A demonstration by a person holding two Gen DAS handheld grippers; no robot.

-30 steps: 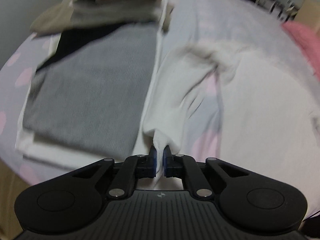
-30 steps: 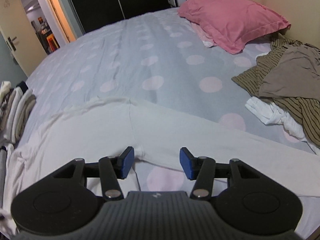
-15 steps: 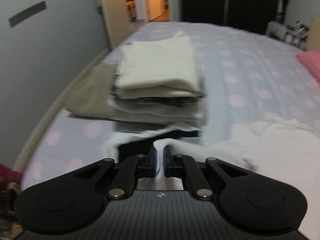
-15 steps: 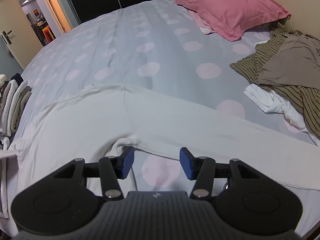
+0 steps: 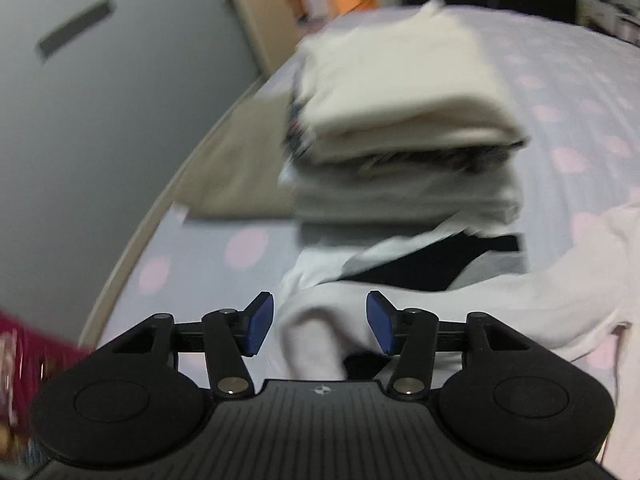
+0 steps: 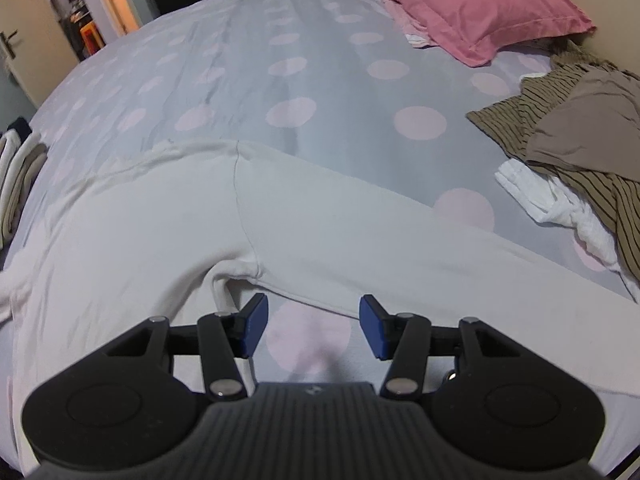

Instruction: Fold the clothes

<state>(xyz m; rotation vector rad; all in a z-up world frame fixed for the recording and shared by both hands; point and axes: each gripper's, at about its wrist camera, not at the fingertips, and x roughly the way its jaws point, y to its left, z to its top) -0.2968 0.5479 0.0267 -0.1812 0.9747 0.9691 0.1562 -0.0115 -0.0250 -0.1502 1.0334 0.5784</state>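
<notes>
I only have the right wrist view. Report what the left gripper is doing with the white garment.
Observer: The left gripper has its fingers opening; a bunched end of the white garment lies between them, unpinched.
Operator: Tell me what lies ahead of it.
Observer: A stack of folded clothes, a cream piece on top, stands on the bed just beyond.
Operator: Say what's under that bunched end.
Observer: A black garment shows beneath the white cloth, between the gripper and the stack.
</notes>
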